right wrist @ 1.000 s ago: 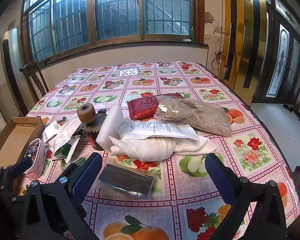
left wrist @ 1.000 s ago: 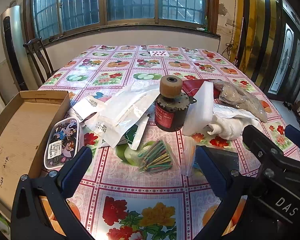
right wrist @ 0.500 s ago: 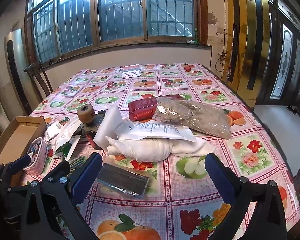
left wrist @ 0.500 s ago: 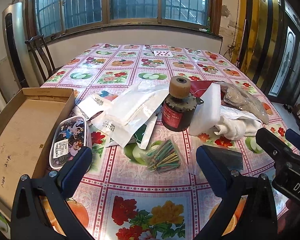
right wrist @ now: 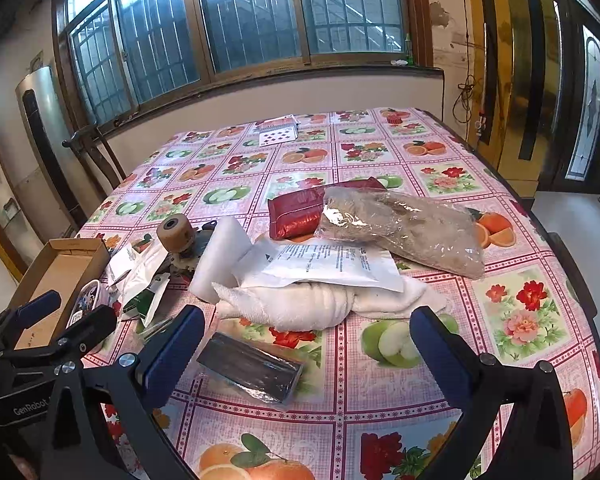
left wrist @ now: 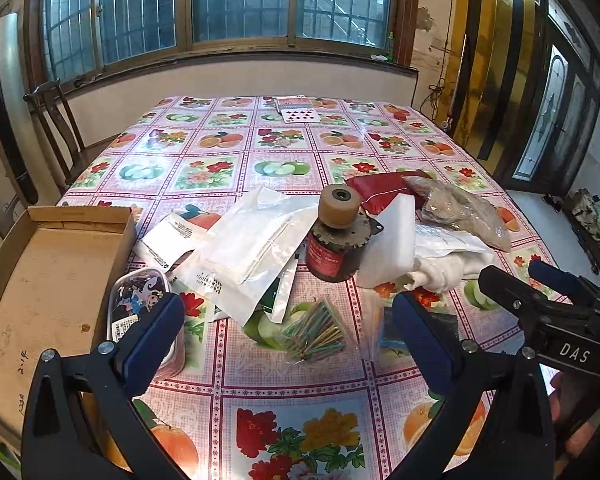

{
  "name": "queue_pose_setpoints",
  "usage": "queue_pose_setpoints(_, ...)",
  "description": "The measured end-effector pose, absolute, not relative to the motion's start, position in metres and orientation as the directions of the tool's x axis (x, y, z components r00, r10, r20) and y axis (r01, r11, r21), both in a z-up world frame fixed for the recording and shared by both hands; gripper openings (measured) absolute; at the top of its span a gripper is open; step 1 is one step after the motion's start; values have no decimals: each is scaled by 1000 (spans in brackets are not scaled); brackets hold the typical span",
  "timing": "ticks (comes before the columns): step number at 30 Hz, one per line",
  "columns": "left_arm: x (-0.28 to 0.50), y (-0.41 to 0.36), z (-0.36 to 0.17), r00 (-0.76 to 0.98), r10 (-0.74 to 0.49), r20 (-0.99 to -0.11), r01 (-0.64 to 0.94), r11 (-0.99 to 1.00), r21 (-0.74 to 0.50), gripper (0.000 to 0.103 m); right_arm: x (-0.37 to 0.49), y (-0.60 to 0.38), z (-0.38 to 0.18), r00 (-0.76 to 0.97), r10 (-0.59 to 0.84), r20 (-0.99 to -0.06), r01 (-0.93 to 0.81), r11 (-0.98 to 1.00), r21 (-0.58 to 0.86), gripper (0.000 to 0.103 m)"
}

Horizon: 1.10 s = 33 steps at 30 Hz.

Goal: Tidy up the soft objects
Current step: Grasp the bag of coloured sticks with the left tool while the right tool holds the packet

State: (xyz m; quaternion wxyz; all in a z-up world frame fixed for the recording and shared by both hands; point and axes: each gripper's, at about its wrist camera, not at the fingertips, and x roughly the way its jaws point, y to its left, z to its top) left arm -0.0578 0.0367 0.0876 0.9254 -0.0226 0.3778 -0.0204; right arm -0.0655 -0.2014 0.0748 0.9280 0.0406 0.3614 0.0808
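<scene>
Your left gripper [left wrist: 288, 340] and your right gripper [right wrist: 308, 348] both have their jaws wide apart and hold nothing. The white towel [right wrist: 300, 304] lies rolled just past your right gripper, with the brown box [left wrist: 40, 272] well off to the towel's left.

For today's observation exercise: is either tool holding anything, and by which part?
Nothing is held. The left tool and the right tool are both open above the table, their pads touching no object.
</scene>
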Motion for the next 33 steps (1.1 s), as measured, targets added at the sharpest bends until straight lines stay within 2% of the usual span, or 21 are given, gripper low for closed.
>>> queue_pose_setpoints(5,-58,48,83,684,-99,-723,43,995,-95,103,-59,-208,66,674,228,-702,-137,973,184,103)
queue_pose_setpoints(7,-60,49,82,679,-110,-726,60,994,-95,99,-57,-207,62,644,254,-722,-154,967,202,103)
queue_pose_setpoints(9,-59,48,80,661,-113,-742,74,994,-84,75,-57,-202,60,620,261,-740,-177,965,192,103)
queue_pose_setpoints(10,-58,50,79,644,-127,-754,84,992,-95,67,-57,-197,60,614,256,-746,-195,966,171,103)
queue_pose_setpoints(12,-53,57,75,604,-165,-780,94,986,-136,36,-61,-189,63,619,244,-746,-227,966,128,102)
queue_pose_setpoints(13,-51,63,73,587,-180,-790,85,983,-161,32,-63,-185,65,622,243,-745,-246,963,109,102)
queue_pose_setpoints(14,-50,70,72,579,-187,-794,72,981,-179,29,-63,-181,66,617,247,-747,-263,960,100,96)
queue_pose_setpoints(15,-49,77,73,579,-187,-793,61,980,-187,29,-63,-179,67,606,255,-753,-278,955,99,92)
queue_pose_setpoints(17,-50,88,77,593,-170,-787,42,983,-180,29,-61,-177,68,579,281,-766,-300,946,120,74)
queue_pose_setpoints(18,-50,93,80,597,-167,-784,35,983,-182,29,-59,-177,67,565,296,-770,-307,942,137,73)
queue_pose_setpoints(23,-48,100,82,571,-187,-799,51,980,-193,29,-54,-176,62,537,321,-780,-317,934,167,75)
queue_pose_setpoints(33,-37,54,64,415,-341,-844,200,939,-281,29,-43,-164,44,442,363,-820,-399,899,183,75)
